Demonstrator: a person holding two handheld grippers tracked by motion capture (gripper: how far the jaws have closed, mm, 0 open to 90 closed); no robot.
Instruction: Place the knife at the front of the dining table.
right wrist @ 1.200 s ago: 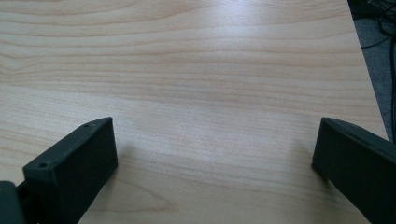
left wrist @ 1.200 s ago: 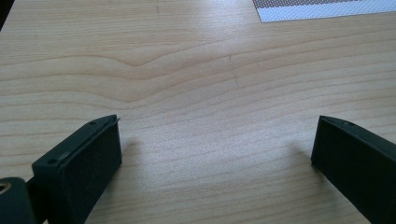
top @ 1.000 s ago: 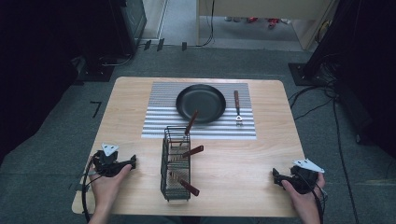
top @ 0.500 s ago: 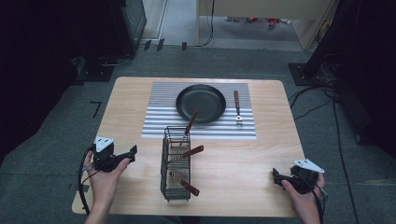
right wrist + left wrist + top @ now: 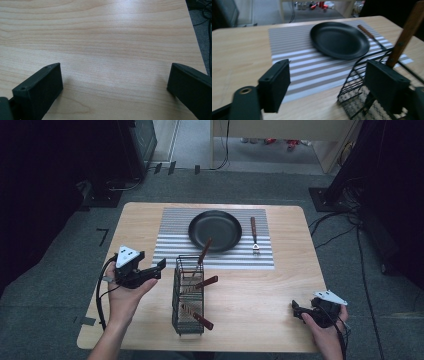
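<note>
Light wooden table (image 5: 280, 285) on grey carpet floor (image 5: 55, 285). Beyond table: pale cabinet (image 5: 280, 130), cables (image 5: 227, 145) trailing down. Left of table: dark furniture (image 5: 60, 165). Right of table: black stand (image 5: 380, 180), more cables.

No text, label, brand, number or sign can be read in any of the views.
</note>
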